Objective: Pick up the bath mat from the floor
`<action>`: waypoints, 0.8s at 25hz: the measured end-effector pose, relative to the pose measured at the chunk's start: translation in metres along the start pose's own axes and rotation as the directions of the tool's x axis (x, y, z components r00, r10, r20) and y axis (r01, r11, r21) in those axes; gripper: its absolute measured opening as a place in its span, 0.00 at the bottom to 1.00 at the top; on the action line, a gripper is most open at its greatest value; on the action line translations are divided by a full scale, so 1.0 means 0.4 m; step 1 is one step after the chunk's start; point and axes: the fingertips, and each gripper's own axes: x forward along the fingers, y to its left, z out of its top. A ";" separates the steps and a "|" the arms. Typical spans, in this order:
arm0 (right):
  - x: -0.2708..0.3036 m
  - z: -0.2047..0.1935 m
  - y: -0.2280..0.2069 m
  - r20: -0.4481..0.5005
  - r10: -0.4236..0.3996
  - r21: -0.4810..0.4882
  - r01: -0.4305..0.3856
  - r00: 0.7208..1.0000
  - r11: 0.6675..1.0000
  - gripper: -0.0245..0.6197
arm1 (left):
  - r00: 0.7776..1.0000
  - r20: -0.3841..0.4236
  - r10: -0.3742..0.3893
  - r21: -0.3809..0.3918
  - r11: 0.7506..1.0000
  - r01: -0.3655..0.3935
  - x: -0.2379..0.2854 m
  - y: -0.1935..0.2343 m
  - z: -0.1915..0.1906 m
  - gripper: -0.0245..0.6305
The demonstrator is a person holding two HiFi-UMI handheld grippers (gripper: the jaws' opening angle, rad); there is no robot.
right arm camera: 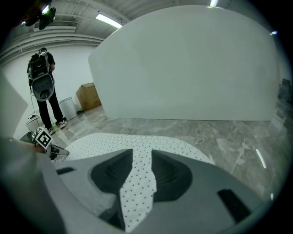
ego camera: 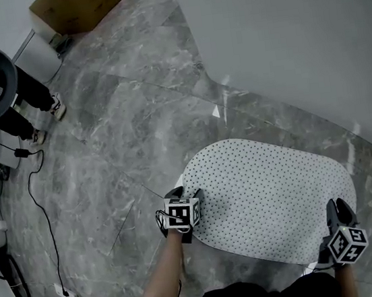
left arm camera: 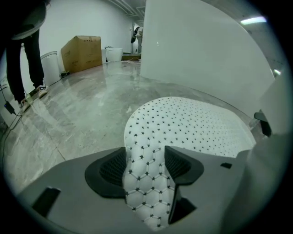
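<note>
Left claw [ego camera: 186, 193] and right claw [ego camera: 337, 206] clench the bath mat [ego camera: 273, 187] beside, seemingly, a tub [ego camera: 294, 42].

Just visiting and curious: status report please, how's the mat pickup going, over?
Left gripper clamped on left edge of bath mat, right gripper on its right end. Mat otherwise flat on floor. Nothing on it; cable well off left.

The bath mat [ego camera: 273, 187] is white with small dark dots; its folded-up side shows a hexagon pattern with dark stars. The floor [ego camera: 123, 139] is grey marble with pale veins. The left tool [ego camera: 184, 193] and right tool [ego camera: 338, 206] are dark grey, with black-and-white square markers.
</note>
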 end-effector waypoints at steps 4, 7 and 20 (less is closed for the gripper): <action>-0.008 -0.013 -0.016 -0.009 -0.015 0.026 0.016 1.000 1.000 0.24 | 1.000 -0.020 0.000 0.063 0.998 0.001 0.000 -0.049 -0.007 0.23; -0.014 -0.020 -0.032 -0.012 -0.034 0.052 0.034 0.999 0.998 0.24 | 0.999 0.009 0.033 0.119 0.992 -0.034 -0.012 -0.090 0.011 0.11; -0.075 -0.105 -0.149 -0.057 -0.140 0.098 0.145 0.989 0.985 0.24 | 0.976 0.037 -0.214 0.071 0.975 0.211 -0.106 -0.309 0.083 0.06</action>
